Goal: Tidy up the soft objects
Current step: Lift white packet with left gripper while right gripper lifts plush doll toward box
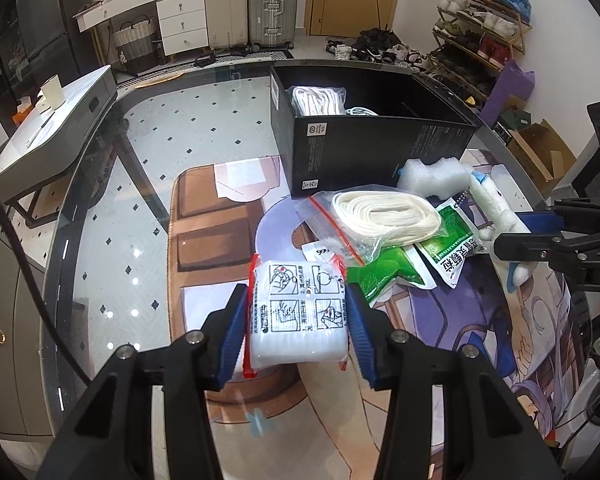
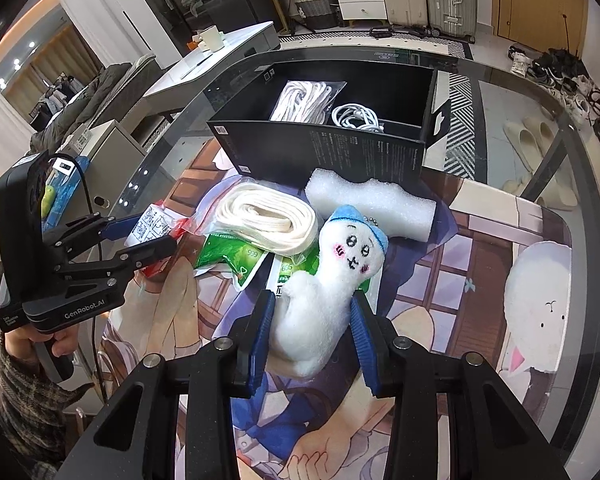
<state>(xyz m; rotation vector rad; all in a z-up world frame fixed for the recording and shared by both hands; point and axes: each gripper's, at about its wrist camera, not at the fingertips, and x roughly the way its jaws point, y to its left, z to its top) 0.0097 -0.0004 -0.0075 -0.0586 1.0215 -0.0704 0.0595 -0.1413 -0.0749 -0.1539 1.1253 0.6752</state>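
My left gripper (image 1: 296, 312) is shut on a white cotton pack (image 1: 298, 316) with red edges and printed diagrams, above the printed mat. My right gripper (image 2: 314, 316) is shut on a white plush toy (image 2: 328, 284) with a blue cap. A bag of folded white cord (image 1: 384, 212) lies on green sachets (image 1: 444, 248) beside a white foam block (image 1: 432, 174). The black box (image 1: 364, 152) behind them holds a bag of white rope (image 1: 318, 100) and a white cable (image 2: 354, 116).
The printed mat (image 2: 500, 240) covers the round glass table (image 1: 100, 184). A grey side table (image 1: 52, 120) stands to the left. Suitcases, drawers and a shoe rack (image 1: 480, 28) line the far wall.
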